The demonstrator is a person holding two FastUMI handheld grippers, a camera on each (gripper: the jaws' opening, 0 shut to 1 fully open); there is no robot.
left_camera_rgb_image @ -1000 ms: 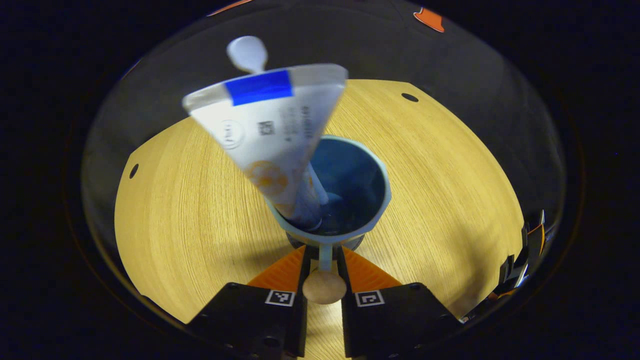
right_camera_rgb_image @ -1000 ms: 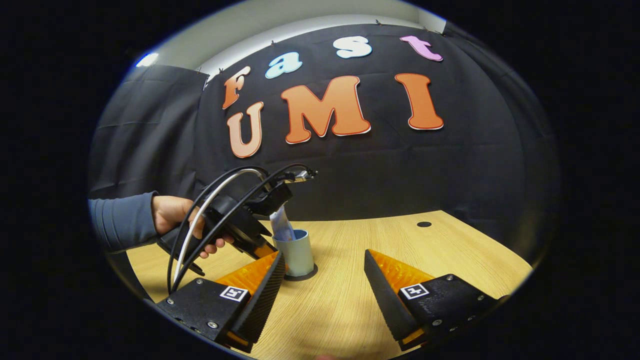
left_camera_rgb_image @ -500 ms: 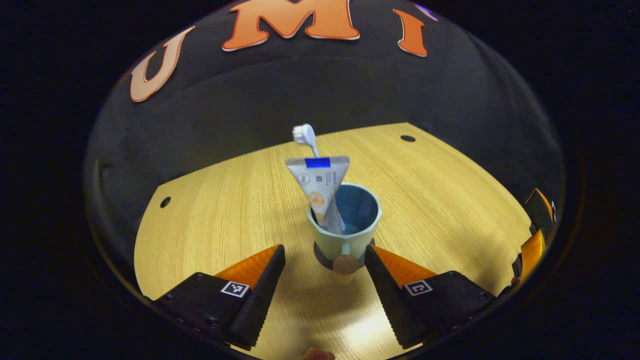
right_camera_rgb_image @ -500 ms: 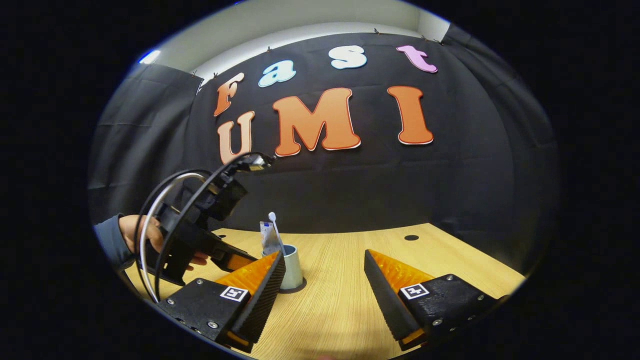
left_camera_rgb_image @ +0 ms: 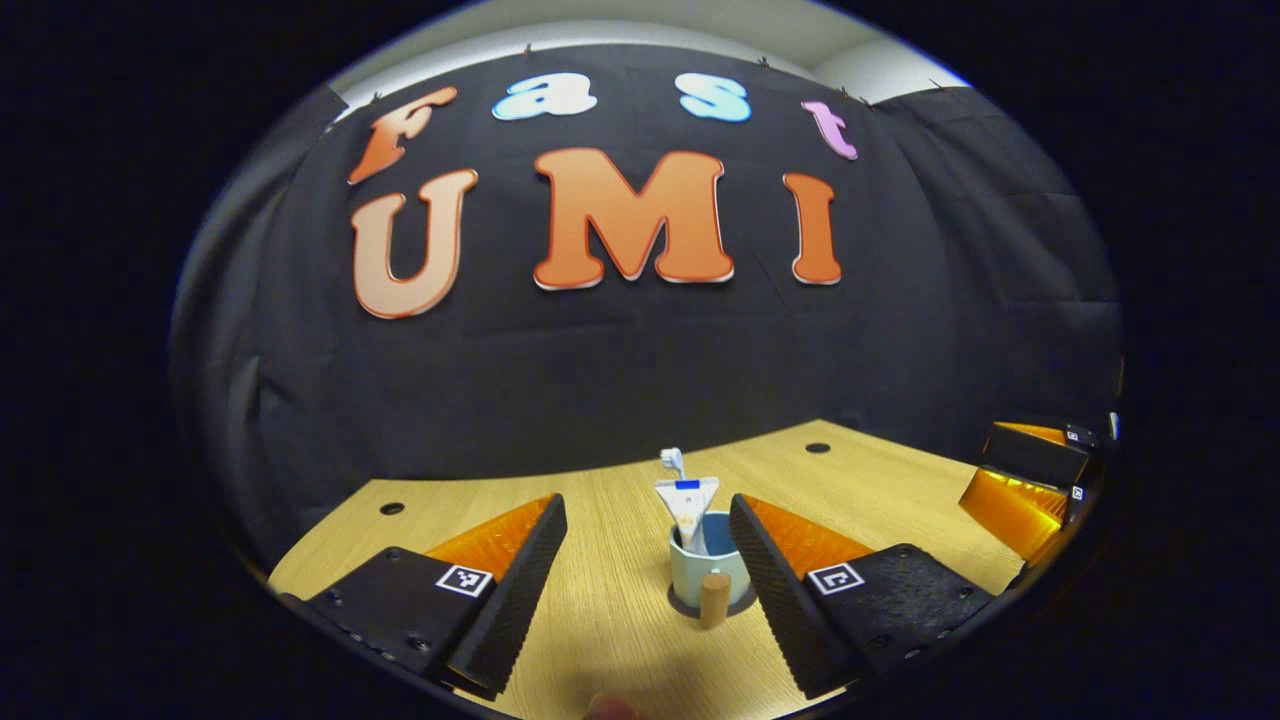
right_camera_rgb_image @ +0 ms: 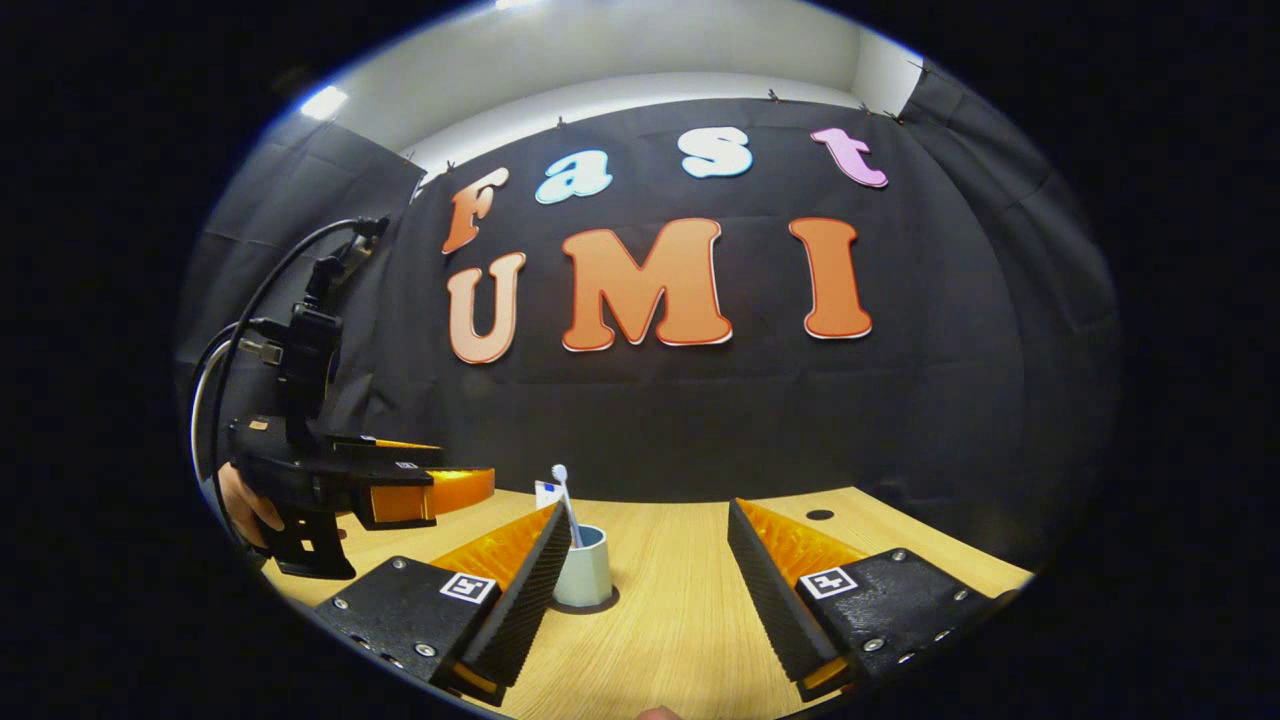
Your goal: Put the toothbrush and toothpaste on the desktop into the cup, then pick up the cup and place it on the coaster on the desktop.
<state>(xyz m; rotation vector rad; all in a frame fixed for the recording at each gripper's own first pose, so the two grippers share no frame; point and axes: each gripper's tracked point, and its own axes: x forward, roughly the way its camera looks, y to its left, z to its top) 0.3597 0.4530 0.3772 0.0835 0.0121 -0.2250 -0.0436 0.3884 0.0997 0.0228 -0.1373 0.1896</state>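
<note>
A pale blue cup (left_camera_rgb_image: 695,575) with a round wooden handle knob (left_camera_rgb_image: 715,598) stands on a dark round coaster (left_camera_rgb_image: 690,608) on the wooden desktop. A white toothpaste tube (left_camera_rgb_image: 688,505) and a white toothbrush (left_camera_rgb_image: 672,460) stick up out of it. My left gripper (left_camera_rgb_image: 645,505) is open, drawn back, with the cup beyond its fingers and untouched. In the right gripper view the cup (right_camera_rgb_image: 585,572), toothbrush (right_camera_rgb_image: 562,478) and coaster (right_camera_rgb_image: 598,606) sit just past my open right gripper (right_camera_rgb_image: 647,510). The left gripper (right_camera_rgb_image: 400,490) hovers level at the left, apart from the cup.
The wooden desktop (left_camera_rgb_image: 620,640) has small round holes (left_camera_rgb_image: 818,448) near its back edge. The right gripper (left_camera_rgb_image: 1025,480) shows at the far right of the left gripper view. A hand (right_camera_rgb_image: 240,500) holds the left gripper. Black cloth walls the back.
My left gripper was shut on the cup's handle; it has opened, let go and pulled back and level. The cup stays on the coaster. The right gripper tilted up slightly.
</note>
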